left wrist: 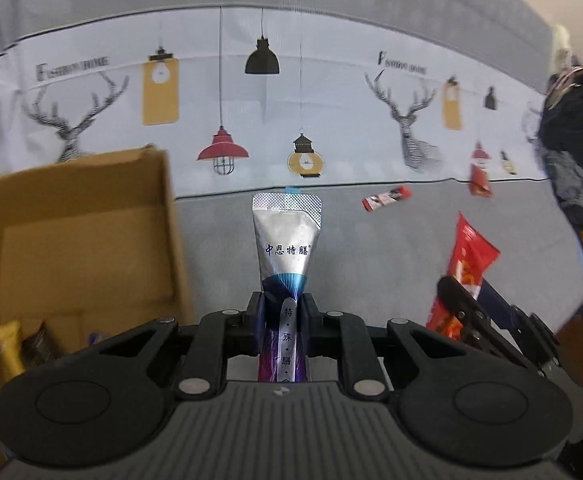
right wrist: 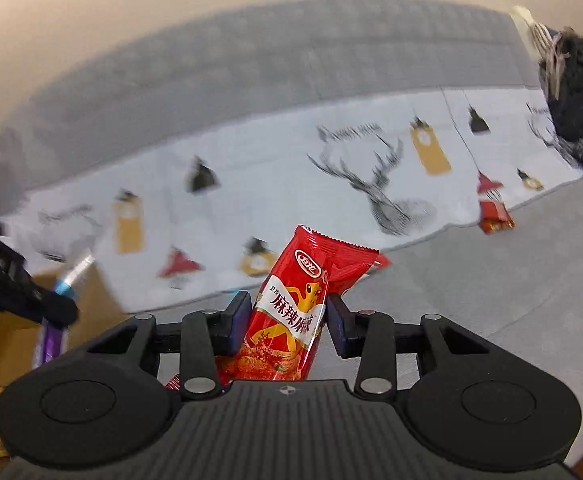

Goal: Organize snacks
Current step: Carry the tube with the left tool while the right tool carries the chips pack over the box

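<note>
Silver pouch clamped low in left gripper and red snack pack in right gripper, jaws pinching it, may slip before reaching cardboard box w/ such thin grips.

silver-blue-purple pouch; red snack packet — brown box; deer-and-lamp print cloth

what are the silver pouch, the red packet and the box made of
Pouch: probably foil laminate; shiny silver, with an embossed seal at its top.
Packet: likely glossy plastic film; it glares and has a serrated edge.
Box: corrugated cardboard, matte brown.
</note>
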